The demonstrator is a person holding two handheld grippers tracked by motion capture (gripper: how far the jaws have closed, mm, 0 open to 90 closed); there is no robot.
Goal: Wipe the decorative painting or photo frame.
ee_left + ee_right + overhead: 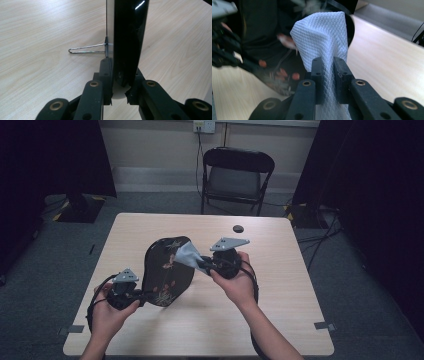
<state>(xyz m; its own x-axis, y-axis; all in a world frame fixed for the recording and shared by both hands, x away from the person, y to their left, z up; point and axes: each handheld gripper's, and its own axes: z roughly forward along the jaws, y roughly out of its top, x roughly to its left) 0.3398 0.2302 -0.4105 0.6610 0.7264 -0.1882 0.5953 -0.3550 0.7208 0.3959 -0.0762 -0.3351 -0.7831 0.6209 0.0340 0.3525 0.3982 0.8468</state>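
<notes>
- In the high view I see my left gripper [141, 296] at the lower left of the frame, held in the person's left hand [109, 312], with its jaws clamped on the lower edge of a black oval tray [167, 270].
- The tray stands on edge, tilted, in the middle of the frame above the wooden table [210, 325]; its dark face carries a pattern of reddish flowers and pale stems.
- In the left gripper view the tray [127, 37] rises as a glossy black slab up the centre of the frame, and the two jaws of the left gripper [119, 86] press on it from either side at the bottom.
- A thin wire stand [86, 49] juts out from the tray's back toward the left of that frame, over the tabletop.
- My right gripper [205, 265] sits just right of centre in the high view, gripped by the person's right hand [235, 282]; its jaws are pinched tight on a white cloth [189, 254].
- The cloth lies against the upper right part of the tray's face.
- In the right gripper view the cloth [324, 37] is a diamond-textured white fold standing up between the closed jaws of the right gripper [328, 75], with the patterned tray [269, 45] blurred behind it at the left.
- A small dark round object [238, 228] rests on the table toward the upper right, well apart from the tray.
- A black folding chair [235, 177] stands beyond the table at the top centre.
</notes>
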